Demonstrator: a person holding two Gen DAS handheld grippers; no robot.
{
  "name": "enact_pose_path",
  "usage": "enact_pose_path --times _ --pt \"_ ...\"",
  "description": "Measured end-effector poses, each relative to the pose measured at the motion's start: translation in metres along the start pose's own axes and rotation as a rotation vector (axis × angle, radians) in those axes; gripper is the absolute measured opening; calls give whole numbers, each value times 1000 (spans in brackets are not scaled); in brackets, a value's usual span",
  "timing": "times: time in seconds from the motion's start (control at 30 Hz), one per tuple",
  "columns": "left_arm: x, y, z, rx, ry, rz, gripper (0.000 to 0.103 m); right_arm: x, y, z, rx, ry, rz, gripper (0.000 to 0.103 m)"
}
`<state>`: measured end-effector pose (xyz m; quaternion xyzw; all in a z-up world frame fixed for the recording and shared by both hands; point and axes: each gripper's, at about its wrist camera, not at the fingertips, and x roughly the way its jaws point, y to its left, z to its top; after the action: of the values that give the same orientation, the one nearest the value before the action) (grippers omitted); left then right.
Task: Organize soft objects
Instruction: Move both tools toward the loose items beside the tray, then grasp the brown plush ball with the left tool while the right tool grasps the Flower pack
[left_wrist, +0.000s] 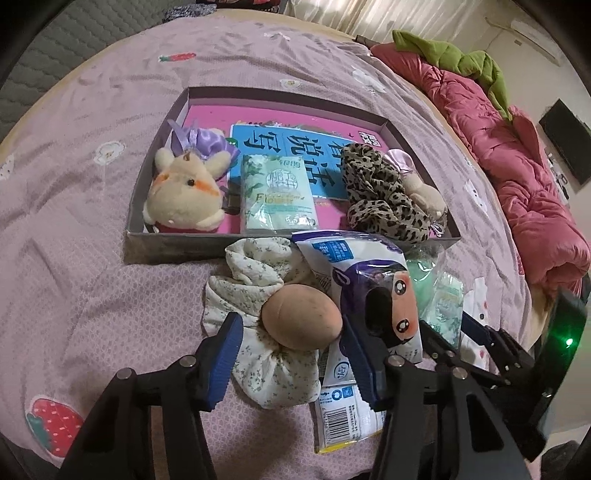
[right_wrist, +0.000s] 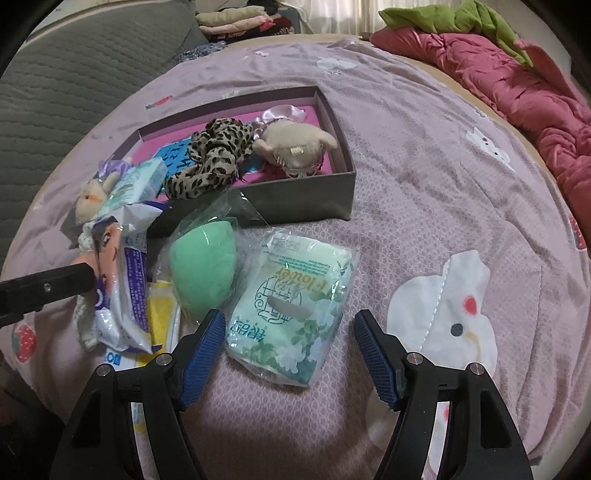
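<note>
On the left wrist view, my left hand-held gripper (left_wrist: 291, 354) points steeply down at the pile on the bed (left_wrist: 92, 229), just in front of the tray-like box (left_wrist: 162, 242). Its jaws stand partly open on either side of the tan egg-shaped sponge (left_wrist: 301, 316), which rests on a floral cloth scrunchie (left_wrist: 255, 314); I can't see the pads pressing on it, so I read it as bracketed, not gripped. A cartoon-faced tissue pack (left_wrist: 384, 295) leans against the sponge's right side. The box already holds a plush chick (left_wrist: 184, 192), a green tissue packet (left_wrist: 275, 192) and a leopard scrunchie (left_wrist: 384, 192), presumably sorted there to keep soft things together.

On the right wrist view, my right hand-held gripper (right_wrist: 290, 350) is wide open and empty, hovering over the flower-print tissue packet (right_wrist: 295, 310) lying flat on the bed. Beside it sits a green sponge in clear wrap (right_wrist: 201, 273), near the box wall (right_wrist: 295, 199). I judge the packet the likely pick here
</note>
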<state>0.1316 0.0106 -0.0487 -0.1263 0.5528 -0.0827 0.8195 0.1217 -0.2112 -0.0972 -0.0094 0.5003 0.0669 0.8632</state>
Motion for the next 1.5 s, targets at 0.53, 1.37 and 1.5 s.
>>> enact_pose_path --times 0.53,1.37,1.5 --pt "0 3 1 -32 -15 -68 35 1 -15 -1 22 -23 -11 57" --pt "-43 -8 -1 12 -101 -81 34 -44 -13 5 -11 -104 -1 53" --pt "-51 -9 -1 13 -118 -79 34 -54 -11 8 -13 -124 -1 53"
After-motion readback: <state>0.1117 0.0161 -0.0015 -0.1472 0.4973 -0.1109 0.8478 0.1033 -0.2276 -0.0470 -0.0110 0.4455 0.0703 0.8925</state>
